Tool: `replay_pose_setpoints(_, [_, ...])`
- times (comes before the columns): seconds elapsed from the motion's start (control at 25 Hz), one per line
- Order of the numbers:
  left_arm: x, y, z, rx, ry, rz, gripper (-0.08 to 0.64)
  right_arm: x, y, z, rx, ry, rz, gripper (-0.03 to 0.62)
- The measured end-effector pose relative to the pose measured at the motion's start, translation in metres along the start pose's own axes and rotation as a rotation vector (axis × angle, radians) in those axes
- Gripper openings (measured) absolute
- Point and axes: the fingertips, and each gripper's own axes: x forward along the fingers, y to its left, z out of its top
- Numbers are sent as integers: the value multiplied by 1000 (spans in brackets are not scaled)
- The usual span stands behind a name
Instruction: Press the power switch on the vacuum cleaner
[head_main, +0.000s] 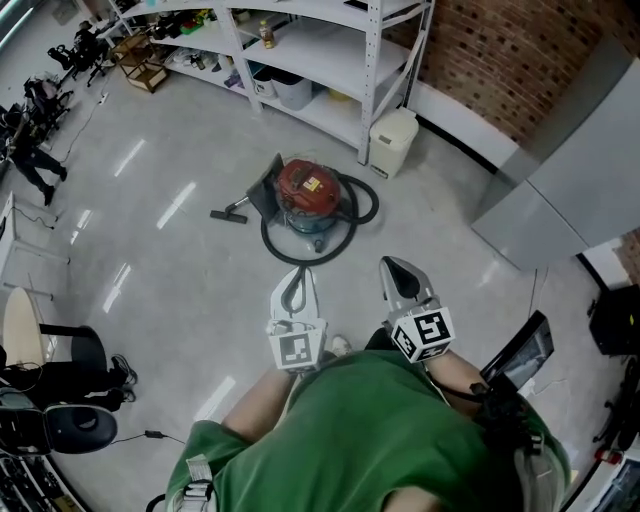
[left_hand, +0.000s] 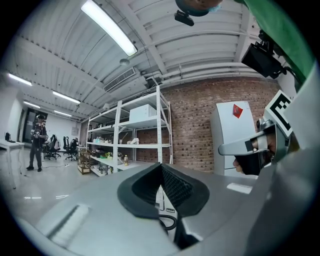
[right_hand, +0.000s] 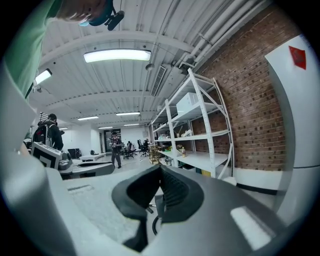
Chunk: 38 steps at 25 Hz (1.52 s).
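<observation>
The red round canister vacuum cleaner (head_main: 308, 195) stands on the grey polished floor (head_main: 180, 270). Its black hose (head_main: 377, 203) loops around it, and its black floor nozzle (head_main: 228, 213) lies to its left. Behind it stands the white metal shelving unit (head_main: 330, 45), with a white plastic bin (head_main: 392, 142) beside its (nearest) post. The left tool (head_main: 297, 280) and right tool (head_main: 395, 270) hang side by side before the vacuum, well apart from it.

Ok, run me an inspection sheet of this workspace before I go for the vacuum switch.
Surface: glossy grey floor.
Job's things: red vacuum cleaner on the floor ahead, apart from both grippers; switch not made out.
Clutter: white bin beside the shelving.
Grippers: left gripper and right gripper both shut, nothing between them.
Cables: black hose looped round the vacuum cleaner.
Surroundings: white shelving, brick wall, office chairs at left.
</observation>
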Motion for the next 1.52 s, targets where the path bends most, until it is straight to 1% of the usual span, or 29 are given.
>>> replay_pose_setpoints(0.16, [10, 13, -2, -7, -17, 17, 6, 25, 0, 2, -4, 3, 26, 3])
replay_pose_setpoints(0.36, [25, 24, -11, -4, 15, 72, 6, 53, -11, -1, -3, 13, 72, 3])
replay_pose_setpoints(0.76, [89, 29, -9, 17, 48, 172, 6, 120, -65, 11, 4, 27, 174, 3])
replay_pose_setpoints(0.92, [121, 24, -8, 32, 62, 214, 6, 147, -92, 15, 6, 33, 229, 3])
replay_pose_setpoints(1.12, [158, 12, -10, 23, 96, 281, 6, 175, -125, 16, 7, 60, 310, 3])
replay_pose_setpoints(1.32, [195, -6, -8, 38, 131, 327, 6, 198, -166, 19, 16, 84, 356, 3])
replay_pose_setpoints(1.52, [223, -24, -14, 43, 166, 365, 6, 214, -198, 13, 26, 104, 402, 3])
